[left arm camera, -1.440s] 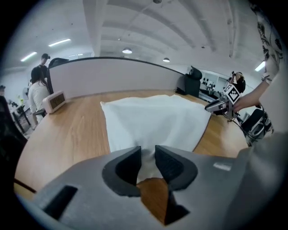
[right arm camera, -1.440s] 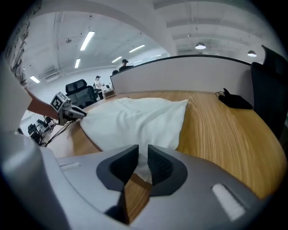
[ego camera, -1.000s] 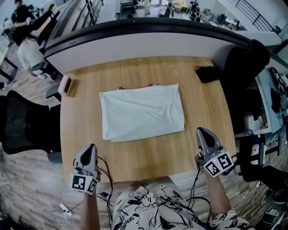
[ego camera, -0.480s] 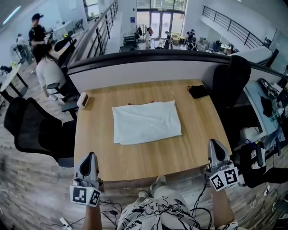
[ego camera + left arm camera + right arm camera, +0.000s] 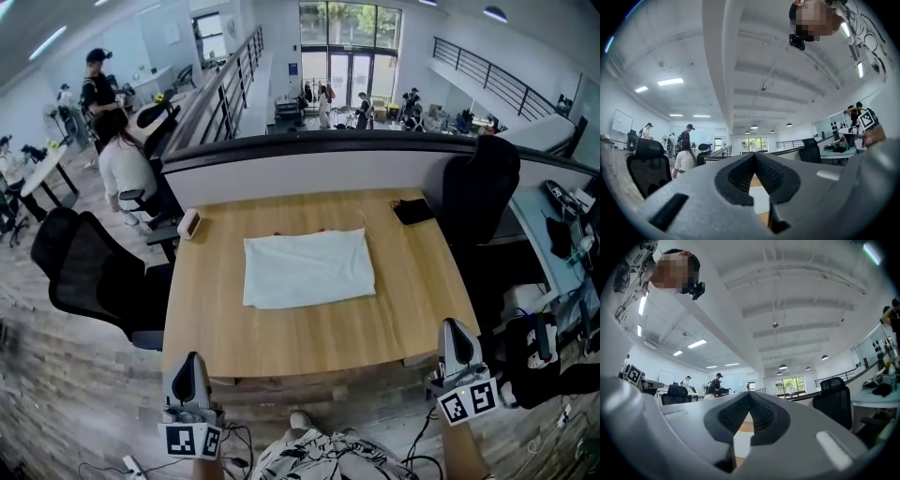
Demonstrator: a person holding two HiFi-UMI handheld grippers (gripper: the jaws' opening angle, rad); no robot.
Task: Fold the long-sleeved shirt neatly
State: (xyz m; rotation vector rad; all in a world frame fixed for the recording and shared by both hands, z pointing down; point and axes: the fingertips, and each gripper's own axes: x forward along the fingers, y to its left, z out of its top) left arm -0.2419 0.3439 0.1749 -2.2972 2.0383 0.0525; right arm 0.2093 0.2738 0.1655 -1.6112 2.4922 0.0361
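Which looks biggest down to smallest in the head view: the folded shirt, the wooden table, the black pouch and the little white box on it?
1. table
2. shirt
3. black pouch
4. white box
The last two are both small here, so their order is less sure.

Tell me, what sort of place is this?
Most likely an open-plan office or workshop: a wooden desk holding a folded white shirt, black office chairs around it, and people at other desks beside a railing.
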